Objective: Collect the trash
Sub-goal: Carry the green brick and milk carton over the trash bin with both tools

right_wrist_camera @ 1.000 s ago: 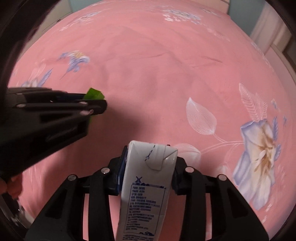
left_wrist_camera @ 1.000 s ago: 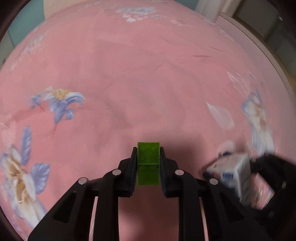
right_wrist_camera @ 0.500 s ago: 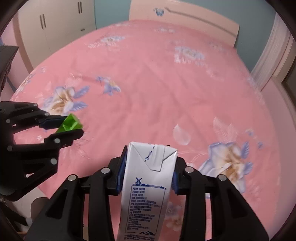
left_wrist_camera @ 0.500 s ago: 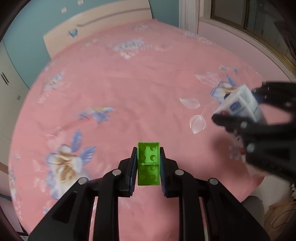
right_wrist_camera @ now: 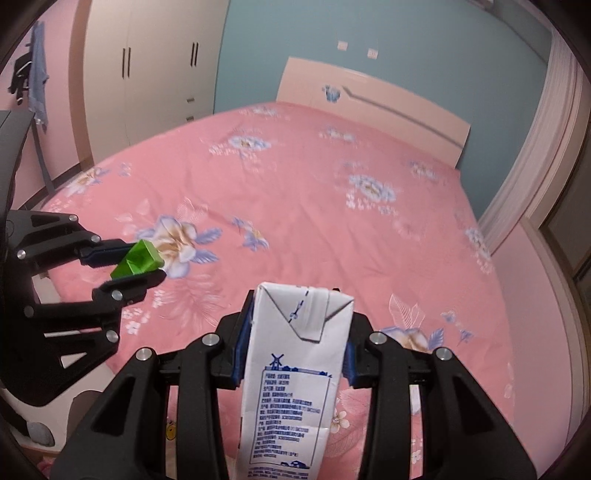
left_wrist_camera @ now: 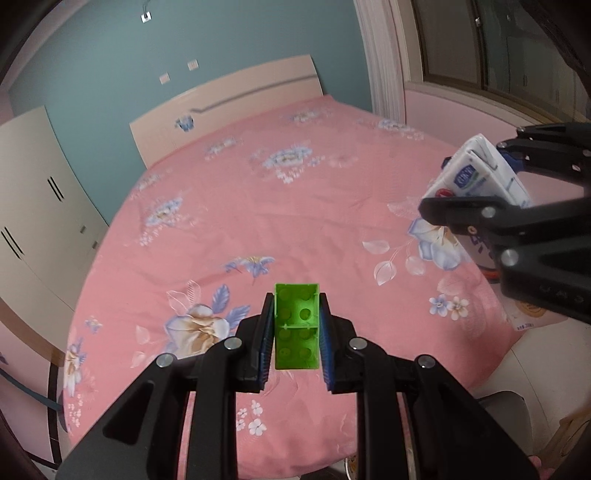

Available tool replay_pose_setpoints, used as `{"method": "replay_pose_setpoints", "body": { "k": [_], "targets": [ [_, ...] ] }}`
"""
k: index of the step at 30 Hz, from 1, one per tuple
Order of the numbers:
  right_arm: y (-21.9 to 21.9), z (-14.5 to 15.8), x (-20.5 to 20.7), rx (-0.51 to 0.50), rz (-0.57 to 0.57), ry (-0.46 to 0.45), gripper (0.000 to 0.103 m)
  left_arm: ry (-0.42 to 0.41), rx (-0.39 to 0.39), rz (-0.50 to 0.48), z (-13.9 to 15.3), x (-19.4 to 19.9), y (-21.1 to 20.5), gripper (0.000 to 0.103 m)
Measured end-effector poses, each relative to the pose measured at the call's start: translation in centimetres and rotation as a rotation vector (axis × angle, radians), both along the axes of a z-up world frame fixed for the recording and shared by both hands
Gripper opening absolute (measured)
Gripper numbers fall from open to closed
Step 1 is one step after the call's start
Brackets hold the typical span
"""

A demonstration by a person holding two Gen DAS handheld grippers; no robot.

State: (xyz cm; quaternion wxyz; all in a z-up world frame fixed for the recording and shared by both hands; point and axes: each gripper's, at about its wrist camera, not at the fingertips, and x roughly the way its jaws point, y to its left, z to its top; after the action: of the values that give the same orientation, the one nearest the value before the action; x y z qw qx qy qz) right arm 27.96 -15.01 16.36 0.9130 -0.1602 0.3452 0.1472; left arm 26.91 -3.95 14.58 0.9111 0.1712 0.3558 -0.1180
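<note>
Left wrist view: a green toy brick sits at lower centre of the frame, its hollow underside with round sockets facing the camera, pinched on both long sides between the blue pads of the left gripper. The jaws are pressed against the brick's walls with no gap showing. The brick is held in the air above the foot of a bed with a pink floral bedspread that fills the middle of the frame. At the right edge, the right gripper clamps a white milk carton, tilted with its top toward the upper left.

Right wrist view: the milk carton occupies lower centre, upright along the fingers, its folded top flap toward the bed and a blue-printed text panel facing the camera. The right gripper holds it with a pad pressed on each side face. At mid-left, the left gripper appears side-on with the green brick between its fingertips. The two held items are well apart, both above the near end of the bedspread.

Surroundings: a pale headboard against a teal wall in the upper part of the frame, cream wardrobe doors at upper left, and a curtain at the right.
</note>
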Motion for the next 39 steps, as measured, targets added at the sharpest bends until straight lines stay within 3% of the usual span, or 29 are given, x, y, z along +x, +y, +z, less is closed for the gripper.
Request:
{"method": "replay_pose_setpoints", "body": {
  "k": [10,19,28,39],
  "targets": [
    [1.3,5.6,-6.7,-0.026,0.048,-0.114,0.040,-0.103,0.016,0.013,3.7,-5.2,1.0,0.024],
    [2.2,7.2,-10.2,-0.027,0.084,-0.147,0.040,-0.134,0.023,0.003,4.9,-8.8,1.1,0.024],
    [3.0,5.0,-11.8,-0.040,0.124,-0.110,0.040,-0.086,0.031,-0.018,2.9,-10.4,1.4,0.024],
    [3.4,-0.6,-12.2,-0.071,0.136,-0.003,0.040,0.023,0.065,-0.029,-3.1,-10.6,1.1,0.024]
  ]
}}
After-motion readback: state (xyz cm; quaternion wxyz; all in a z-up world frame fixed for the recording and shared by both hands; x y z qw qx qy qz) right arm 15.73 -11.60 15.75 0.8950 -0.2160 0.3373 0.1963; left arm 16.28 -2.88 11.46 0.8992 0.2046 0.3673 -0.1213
